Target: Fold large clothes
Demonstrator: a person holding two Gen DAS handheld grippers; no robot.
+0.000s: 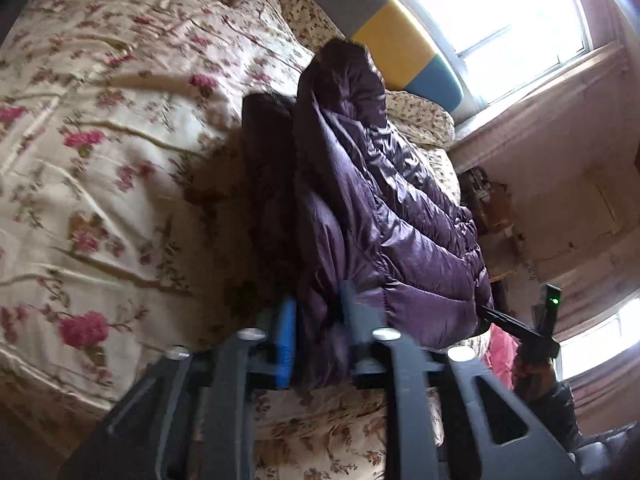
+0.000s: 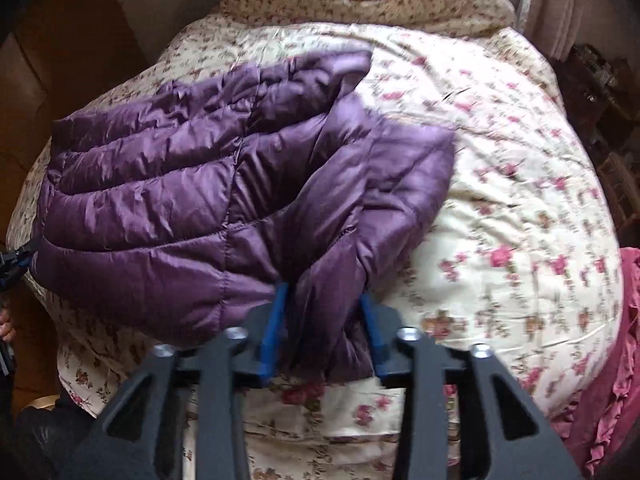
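A purple quilted puffer jacket [image 2: 192, 184] lies partly folded on a floral bedspread [image 2: 500, 184]. My right gripper [image 2: 326, 320] is shut on a bunched edge of the jacket near the bed's front edge, blue pads on either side of the fabric. In the left wrist view the same jacket [image 1: 392, 208] hangs lifted above the bedspread [image 1: 100, 140], and my left gripper [image 1: 320, 328] is shut on its other edge. The right gripper [image 1: 516, 320] shows at the far right of the left wrist view. The left gripper [image 2: 16, 260] peeks in at the left edge of the right wrist view.
A headboard with grey, yellow and blue panels [image 1: 400, 44] stands at the bed's head with floral pillows [image 2: 360, 4]. Bright windows [image 1: 500, 12] and pink curtains [image 1: 592, 300] are at one side. A pink ruffled cloth [image 2: 608, 380] lies at the bed's right edge. Cluttered shelves [image 2: 592, 92] stand nearby.
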